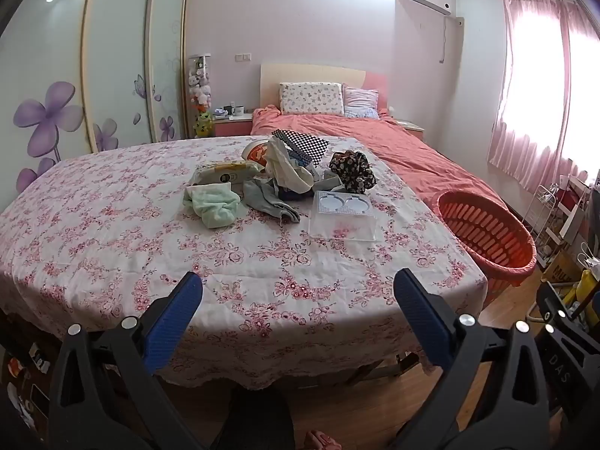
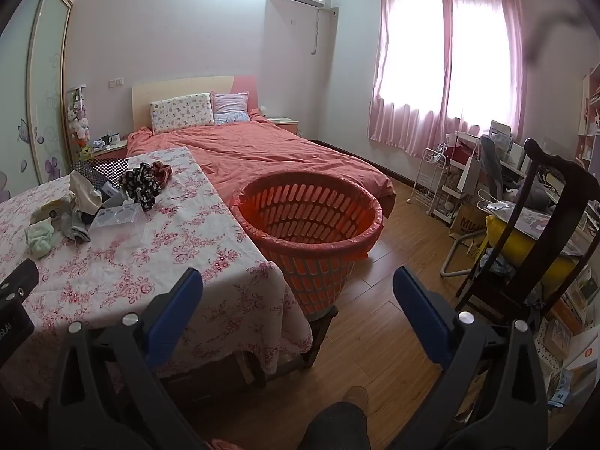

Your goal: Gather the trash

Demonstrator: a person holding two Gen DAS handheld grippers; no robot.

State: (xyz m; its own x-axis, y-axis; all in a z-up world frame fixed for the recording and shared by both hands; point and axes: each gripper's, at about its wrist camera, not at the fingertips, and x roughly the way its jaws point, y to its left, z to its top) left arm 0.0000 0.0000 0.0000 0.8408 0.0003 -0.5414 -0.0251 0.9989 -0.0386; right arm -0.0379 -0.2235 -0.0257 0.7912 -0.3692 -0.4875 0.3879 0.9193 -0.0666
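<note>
Left gripper (image 1: pixel 298 292) spread wide, right gripper (image 2: pixel 298 292) likewise, perhaps wipes pack (image 1: pixel 225 172)

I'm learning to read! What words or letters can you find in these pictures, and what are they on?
"DAS" on the black tool part at the right edge.
"MU", cut off, on the brown paper bag on the floor.
"OLAI", cut off, on the black tool part at the left edge.
Print on the wipes pack is too small to read.
</note>
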